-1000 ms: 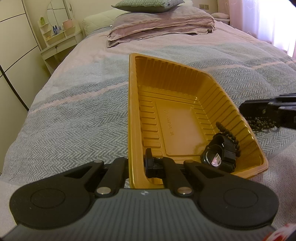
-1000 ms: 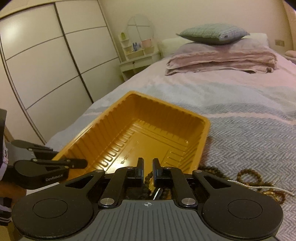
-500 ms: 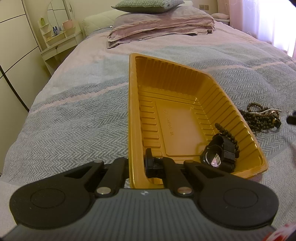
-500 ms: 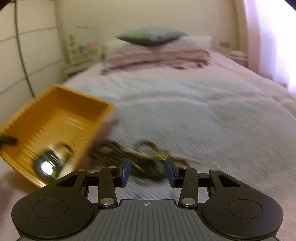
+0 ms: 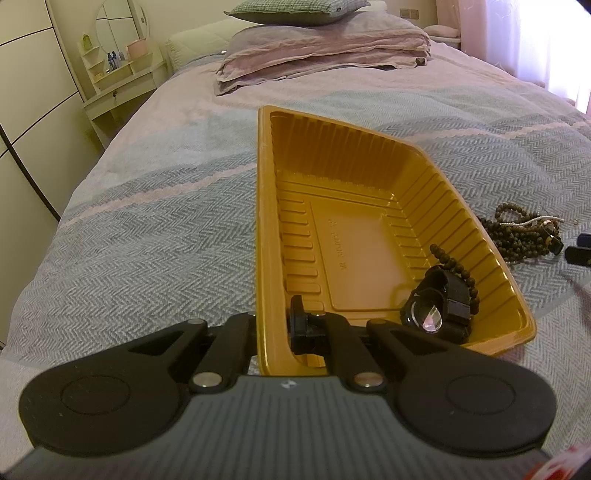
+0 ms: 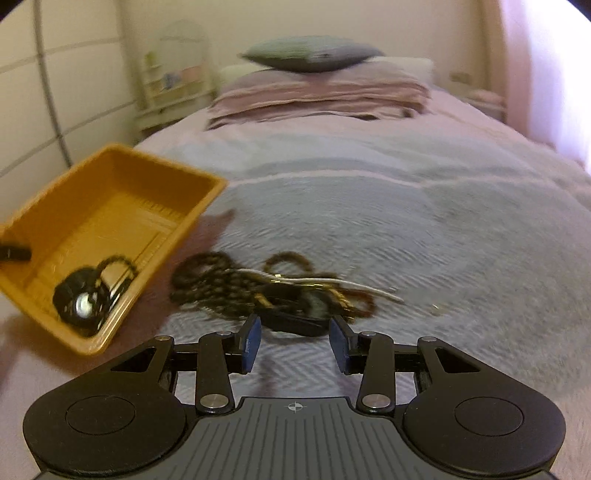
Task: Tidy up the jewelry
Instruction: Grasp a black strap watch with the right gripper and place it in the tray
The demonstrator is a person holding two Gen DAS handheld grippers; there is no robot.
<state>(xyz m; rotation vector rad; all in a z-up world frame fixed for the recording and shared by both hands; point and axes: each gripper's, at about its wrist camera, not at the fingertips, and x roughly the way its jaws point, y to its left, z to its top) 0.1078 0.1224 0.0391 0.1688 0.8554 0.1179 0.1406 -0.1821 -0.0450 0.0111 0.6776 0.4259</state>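
Left gripper [image 5: 272, 325] clamped on near-left rim of orange tray [image 5: 262, 229], one finger outside the wall, other inside; tray resting on bed cover [image 5: 155, 229], far end pointing toward pillows. Inside tray, near-right corner: black watch [image 5: 439, 308] with shiny round face, dark bead bracelet [image 5: 456, 266] curled around its far side, touching it. Rest of tray floor bare.

Right gripper [image 6: 294, 345] with jaws spread wide, nothing between pads, hanging just near side of jewelry pile [image 6: 258, 284] on bed cover. Pile: tangled dark bead strands, one pale cord, small gold-coloured bits, a dark lump in middle; right wrist view blurred, single items hard to tell apart. Same pile in left wrist view lying just right of tray's right wall, outside it, apart from rim. Tip of right gripper peeking in at right edge there, near the pile.

Far end of bed: folded pinkish blanket [image 5: 325, 48] with grey pillow [image 5: 295, 11] on top. Small vanity shelf with mirror [image 5: 118, 66] at far left beside wardrobe doors.
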